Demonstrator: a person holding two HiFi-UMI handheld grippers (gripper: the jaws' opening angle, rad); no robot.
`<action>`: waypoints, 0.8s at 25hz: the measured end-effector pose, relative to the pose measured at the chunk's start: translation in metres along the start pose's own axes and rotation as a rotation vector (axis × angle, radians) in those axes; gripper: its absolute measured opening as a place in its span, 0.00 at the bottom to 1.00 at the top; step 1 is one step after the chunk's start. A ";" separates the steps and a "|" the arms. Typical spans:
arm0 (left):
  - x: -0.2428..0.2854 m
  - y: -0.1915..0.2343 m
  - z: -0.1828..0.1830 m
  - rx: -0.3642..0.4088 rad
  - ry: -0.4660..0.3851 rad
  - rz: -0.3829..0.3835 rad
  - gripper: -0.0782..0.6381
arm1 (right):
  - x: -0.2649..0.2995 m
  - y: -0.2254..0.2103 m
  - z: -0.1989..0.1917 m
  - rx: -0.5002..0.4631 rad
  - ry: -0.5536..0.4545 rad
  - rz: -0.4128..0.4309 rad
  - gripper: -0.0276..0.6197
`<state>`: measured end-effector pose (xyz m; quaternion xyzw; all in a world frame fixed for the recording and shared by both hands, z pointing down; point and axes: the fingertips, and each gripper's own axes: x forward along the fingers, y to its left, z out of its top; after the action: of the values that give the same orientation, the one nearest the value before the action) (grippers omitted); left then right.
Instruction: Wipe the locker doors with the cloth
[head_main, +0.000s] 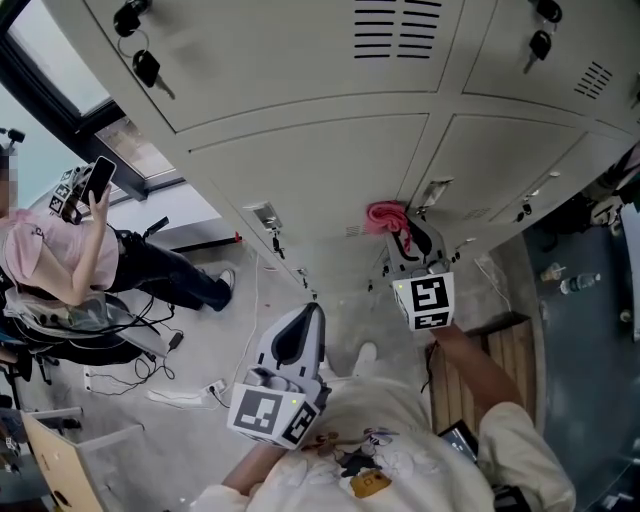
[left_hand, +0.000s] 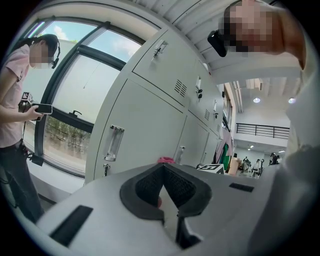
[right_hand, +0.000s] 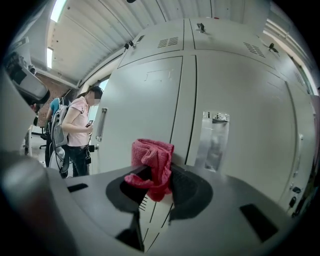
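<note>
One pink cloth (right_hand: 152, 161) clamped in right gripper (right_hand: 156, 176) jaws, two locker doors (right_hand: 145, 100) directly ahead, left gripper (left_hand: 163, 171) jaws closed, empty

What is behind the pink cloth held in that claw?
Grey locker doors and, to the right, a shiny metal handle. The patch of door straight behind the cloth is covered.

A tall dark-framed window (left_hand: 75, 92) lets in daylight — below it a pale floor (head_main: 215, 345) strewn with cables (head_main: 130, 383); strip lights (right_hand: 50, 56) overhead.
</note>
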<state>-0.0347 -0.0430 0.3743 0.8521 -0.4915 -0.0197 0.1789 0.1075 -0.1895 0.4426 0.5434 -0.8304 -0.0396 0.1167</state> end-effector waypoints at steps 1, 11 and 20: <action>0.000 0.000 -0.001 -0.002 0.001 0.000 0.12 | -0.001 -0.003 -0.002 0.004 0.004 -0.007 0.21; -0.006 0.001 -0.007 -0.025 0.001 0.023 0.12 | -0.008 0.012 -0.005 0.008 -0.006 0.025 0.20; -0.022 0.015 -0.006 -0.034 -0.016 0.092 0.12 | 0.008 0.096 -0.010 -0.046 -0.026 0.221 0.20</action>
<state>-0.0576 -0.0296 0.3815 0.8252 -0.5312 -0.0267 0.1901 0.0212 -0.1569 0.4719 0.4451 -0.8856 -0.0525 0.1217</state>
